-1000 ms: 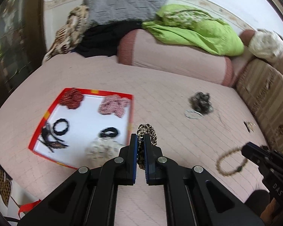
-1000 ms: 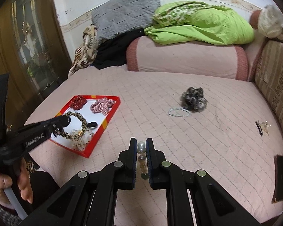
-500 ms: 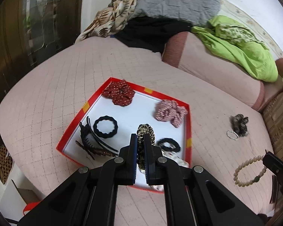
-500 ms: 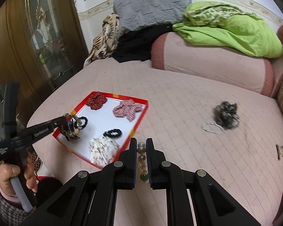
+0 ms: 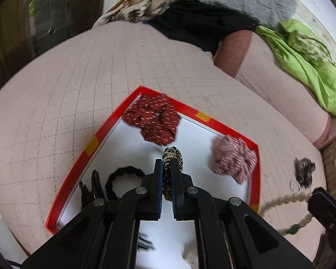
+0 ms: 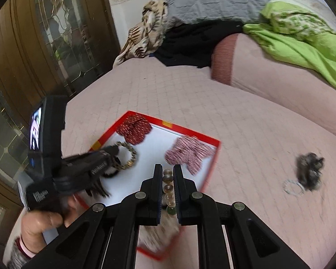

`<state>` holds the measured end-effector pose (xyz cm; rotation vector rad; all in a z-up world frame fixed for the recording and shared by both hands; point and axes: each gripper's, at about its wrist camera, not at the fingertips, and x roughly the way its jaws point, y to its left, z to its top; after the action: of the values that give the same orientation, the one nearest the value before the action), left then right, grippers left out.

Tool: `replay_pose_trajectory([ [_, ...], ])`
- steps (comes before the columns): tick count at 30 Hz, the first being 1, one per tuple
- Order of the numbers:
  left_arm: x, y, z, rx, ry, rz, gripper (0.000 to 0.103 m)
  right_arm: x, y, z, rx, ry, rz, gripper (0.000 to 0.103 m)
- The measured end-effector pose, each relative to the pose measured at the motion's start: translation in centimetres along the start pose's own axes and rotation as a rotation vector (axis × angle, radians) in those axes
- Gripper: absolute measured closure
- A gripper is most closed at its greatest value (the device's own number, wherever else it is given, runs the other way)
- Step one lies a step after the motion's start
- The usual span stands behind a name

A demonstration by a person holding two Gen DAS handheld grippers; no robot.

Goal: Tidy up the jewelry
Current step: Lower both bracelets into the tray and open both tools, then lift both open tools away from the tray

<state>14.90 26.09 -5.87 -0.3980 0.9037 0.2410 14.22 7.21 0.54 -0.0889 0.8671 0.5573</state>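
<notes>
Bed (image 5: 56, 89): matt pink quilted cloth, stitched grid. Tray (image 5: 76, 163): glossy red rim, smooth white floor. Scrunchies: dark red (image 5: 153, 121) and pink (image 5: 234, 159) cloth, patterned. Bead bracelet (image 6: 168, 188): glossy, translucent. Door (image 6: 33, 44): varnished wood, leaded glass.

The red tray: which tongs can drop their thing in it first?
Probably the left tongs. Their leopard-print scrunchie already hangs over the red tray, while the right tongs hold the bead bracelet nearer its edge.

red-rimmed white tray (image 5: 102, 134), dark red dashed scrunchie (image 5: 153, 118), leopard-print scrunchie (image 5: 173, 157).
</notes>
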Motion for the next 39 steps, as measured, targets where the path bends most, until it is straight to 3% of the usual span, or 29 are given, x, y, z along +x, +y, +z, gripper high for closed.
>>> replay_pose_trajectory([
  [9,3.8,3.8,1.2,-0.093,0.077,-0.057,0.097,8.8,0.8,1.3,0.097,0.119,0.106,0.092],
  [16,4.3,3.2,1.1,-0.074,0.084,-0.100,0.097,11.8,-1.3,-0.4,0.154,0.181,0.076,0.092],
  [19,4.0,3.1,1.0,-0.073,0.073,-0.102,0.083,11.9,-1.2,-1.0,0.126,0.186,0.057,0.091],
  [22,3.5,3.0,0.8,-0.067,0.052,-0.095,0.073,11.5,-1.2,-1.4,0.104,0.183,0.040,0.091],
  [26,2.8,2.4,0.5,-0.052,0.030,-0.115,0.063,10.0,-1.3,-1.9,0.090,0.166,0.026,0.068],
  [31,1.2,1.5,0.1,-0.019,-0.032,-0.101,0.054,5.3,-1.6,-3.4,0.010,0.104,-0.043,0.062],
  [35,0.0,0.4,-0.5,0.014,-0.071,-0.088,0.053,0.4,-3.2,-5.7,-0.038,0.044,-0.140,0.051],
  [39,-2.3,-1.6,-2.1,0.068,-0.160,-0.039,0.053,-3.9,-6.4,-8.7,-0.004,0.019,-0.220,0.049],
])
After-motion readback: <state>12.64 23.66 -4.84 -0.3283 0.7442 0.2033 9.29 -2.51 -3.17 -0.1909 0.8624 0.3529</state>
